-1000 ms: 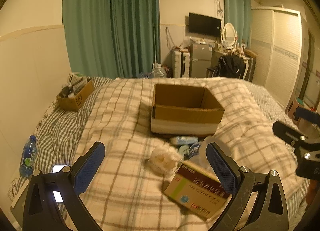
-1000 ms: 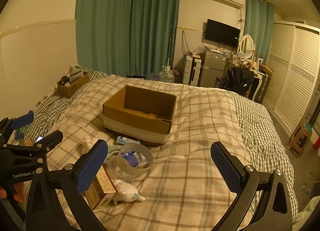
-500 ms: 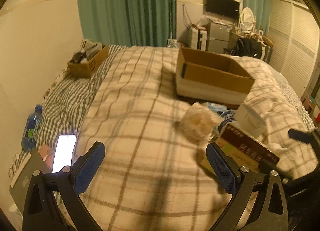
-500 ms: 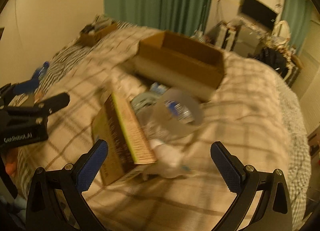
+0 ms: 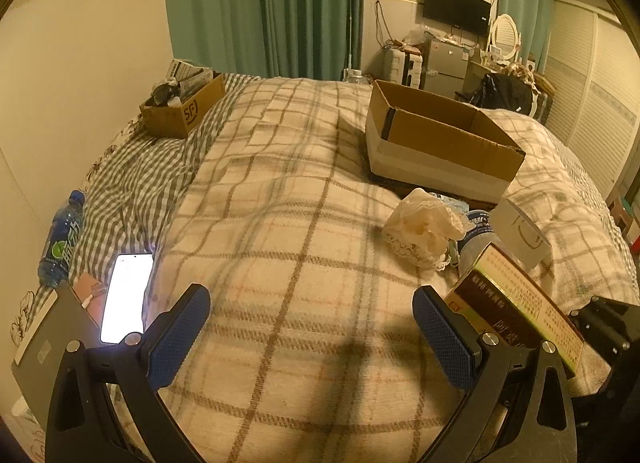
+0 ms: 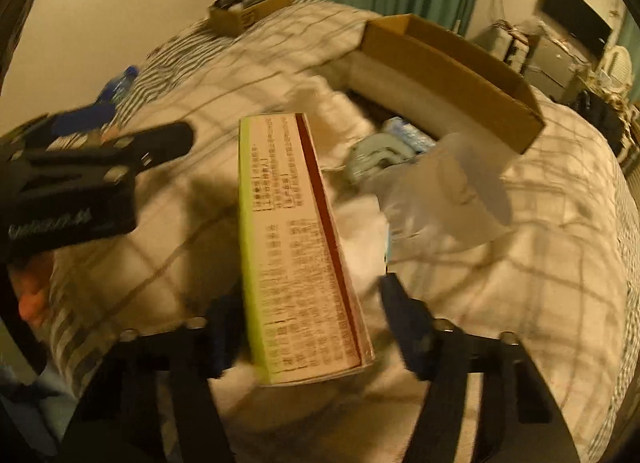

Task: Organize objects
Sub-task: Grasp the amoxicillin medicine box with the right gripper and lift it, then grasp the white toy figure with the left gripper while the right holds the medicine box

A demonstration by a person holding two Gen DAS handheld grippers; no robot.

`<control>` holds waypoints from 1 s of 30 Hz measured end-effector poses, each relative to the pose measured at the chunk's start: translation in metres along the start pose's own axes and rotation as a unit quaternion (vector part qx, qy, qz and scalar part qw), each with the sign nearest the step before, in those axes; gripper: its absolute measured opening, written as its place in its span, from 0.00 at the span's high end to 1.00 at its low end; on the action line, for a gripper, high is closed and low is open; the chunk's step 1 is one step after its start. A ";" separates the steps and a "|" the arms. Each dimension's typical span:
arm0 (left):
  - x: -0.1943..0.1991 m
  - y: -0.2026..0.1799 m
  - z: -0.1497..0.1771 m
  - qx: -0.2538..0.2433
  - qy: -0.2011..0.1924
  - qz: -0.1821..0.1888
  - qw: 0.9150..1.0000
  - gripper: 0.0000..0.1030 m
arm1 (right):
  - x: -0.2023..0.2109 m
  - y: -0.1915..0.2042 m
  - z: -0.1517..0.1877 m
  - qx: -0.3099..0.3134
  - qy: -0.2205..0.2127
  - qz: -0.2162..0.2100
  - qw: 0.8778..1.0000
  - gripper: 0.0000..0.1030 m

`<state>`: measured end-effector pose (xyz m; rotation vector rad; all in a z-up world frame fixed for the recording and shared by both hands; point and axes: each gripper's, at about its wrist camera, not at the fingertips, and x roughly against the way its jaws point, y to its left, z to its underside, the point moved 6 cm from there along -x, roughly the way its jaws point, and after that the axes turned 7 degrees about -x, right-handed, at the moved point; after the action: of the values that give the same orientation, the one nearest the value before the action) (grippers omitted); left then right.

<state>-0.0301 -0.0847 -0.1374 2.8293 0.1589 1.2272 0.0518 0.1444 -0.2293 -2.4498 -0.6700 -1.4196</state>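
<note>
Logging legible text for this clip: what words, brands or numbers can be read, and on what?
"SF": side of the small cardboard box by the wall.
Medicine box: Chinese print, too blurred to read.
Blue bottle: label unreadable.
Left gripper body: white lettering, blurred.
Phone: screen blown out.

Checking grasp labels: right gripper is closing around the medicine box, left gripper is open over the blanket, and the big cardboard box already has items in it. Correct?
One error: the big cardboard box shows only bare cardboard inside in the left wrist view. The rest holds: the right gripper has the medicine box between its fingers, though contact is blurred, and the left gripper is open over the blanket.
</note>
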 end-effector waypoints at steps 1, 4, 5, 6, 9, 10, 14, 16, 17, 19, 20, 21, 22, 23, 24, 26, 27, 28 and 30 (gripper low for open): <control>0.000 0.000 0.000 -0.001 0.000 -0.001 1.000 0.00 | 0.001 0.002 0.000 0.005 -0.004 0.005 1.000 0.46; 0.000 0.001 0.001 -0.001 -0.002 -0.004 1.000 0.00 | 0.009 0.006 -0.002 0.008 -0.016 -0.005 1.000 0.65; 0.000 0.001 0.001 -0.001 -0.002 -0.004 1.000 0.00 | 0.012 0.006 -0.004 0.007 -0.020 -0.010 1.000 0.69; 0.000 0.001 0.000 0.000 -0.001 -0.004 1.000 0.00 | 0.017 0.005 -0.005 0.005 -0.025 -0.011 1.000 0.69; 0.000 0.001 0.000 -0.003 0.000 -0.003 1.000 0.00 | 0.034 0.003 -0.009 -0.001 -0.052 -0.012 0.999 0.70; 0.001 -0.001 -0.001 -0.005 0.000 -0.004 1.000 0.00 | 0.044 0.001 -0.011 -0.004 -0.066 -0.015 0.998 0.70; 0.005 -0.011 -0.005 -0.011 -0.004 0.000 1.000 0.00 | 0.083 -0.015 -0.021 -0.024 -0.120 -0.010 0.992 0.70; 0.009 -0.021 -0.010 -0.018 -0.010 0.006 1.000 0.00 | 0.100 -0.028 -0.025 -0.036 -0.141 0.000 0.989 0.70; 0.010 -0.026 -0.011 -0.021 -0.013 0.010 1.000 0.00 | 0.111 -0.039 -0.027 -0.046 -0.155 0.010 0.987 0.70; 0.013 -0.041 -0.015 -0.029 -0.015 0.024 0.999 0.00 | 0.119 -0.058 -0.030 -0.061 -0.165 0.034 0.984 0.70; 0.014 -0.049 -0.016 -0.033 -0.016 0.032 0.999 0.00 | 0.122 -0.071 -0.030 -0.072 -0.168 0.051 0.982 0.70; 0.014 -0.058 -0.017 -0.038 -0.017 0.040 0.998 0.00 | 0.122 -0.085 -0.030 -0.083 -0.168 0.067 0.980 0.70; 0.015 -0.069 -0.018 -0.047 -0.018 0.047 0.998 0.00 | 0.121 -0.094 -0.027 -0.093 -0.166 0.077 0.979 0.70; 0.014 -0.078 -0.018 -0.056 -0.018 0.054 0.997 0.00 | 0.119 -0.104 -0.025 -0.104 -0.162 0.086 0.977 0.70; 0.014 -0.089 -0.018 -0.065 -0.019 0.061 0.996 0.00 | 0.116 -0.113 -0.022 -0.113 -0.159 0.094 0.976 0.70; 0.011 -0.108 -0.017 -0.084 -0.016 0.075 0.993 0.00 | 0.109 -0.123 -0.015 -0.124 -0.150 0.106 0.975 0.70; 0.008 -0.117 -0.016 -0.094 -0.013 0.082 0.992 0.00 | 0.108 -0.127 -0.010 -0.126 -0.146 0.106 0.976 0.70; 0.003 -0.126 -0.013 -0.103 -0.007 0.085 0.991 0.00 | 0.102 -0.128 -0.008 -0.129 -0.141 0.105 0.976 0.70; -0.005 -0.138 -0.011 -0.114 -0.002 0.086 0.990 0.00 | 0.092 -0.130 -0.003 -0.131 -0.131 0.103 0.977 0.70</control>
<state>-0.0514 0.0522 -0.1462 2.6900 -0.2169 1.1837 0.0239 0.2807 -0.1522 -2.8466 -0.2777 -1.1815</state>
